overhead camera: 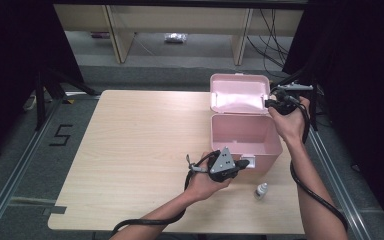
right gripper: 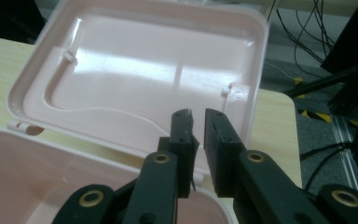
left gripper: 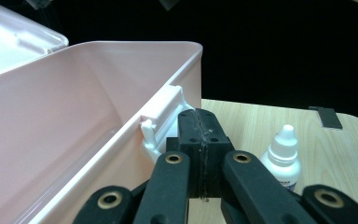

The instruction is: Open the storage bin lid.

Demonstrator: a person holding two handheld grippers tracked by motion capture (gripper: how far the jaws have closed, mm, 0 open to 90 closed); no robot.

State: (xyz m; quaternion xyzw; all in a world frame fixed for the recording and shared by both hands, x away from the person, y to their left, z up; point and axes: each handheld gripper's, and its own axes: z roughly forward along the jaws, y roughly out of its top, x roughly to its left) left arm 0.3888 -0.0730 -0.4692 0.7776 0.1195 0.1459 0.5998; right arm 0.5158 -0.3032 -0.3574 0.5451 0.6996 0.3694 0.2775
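Observation:
A pink plastic box [overhead camera: 267, 150] stands open at the right of the table, its lid [overhead camera: 240, 95] tipped back behind it. My left gripper [overhead camera: 245, 163] is shut, and its tips [left gripper: 199, 126] lie against the box's front wall [left gripper: 74, 116] beside the pale latch [left gripper: 161, 121], with nothing visible between the pads. My right gripper [overhead camera: 270, 102] is at the lid's right edge. Its jaws [right gripper: 198, 119] stand slightly apart in front of the lid's rim [right gripper: 144, 70] and are not pressing on it. A small white dropper bottle [overhead camera: 261, 190] stands on the table near the box's front right corner [left gripper: 283, 156].
The light wood table [overhead camera: 140, 150] has free room across its left half. Its right edge runs close beside the box. Black cables [right gripper: 307, 42] and stand legs lie on the floor beyond the right edge. A "5" [overhead camera: 61, 135] is taped on the floor at the left.

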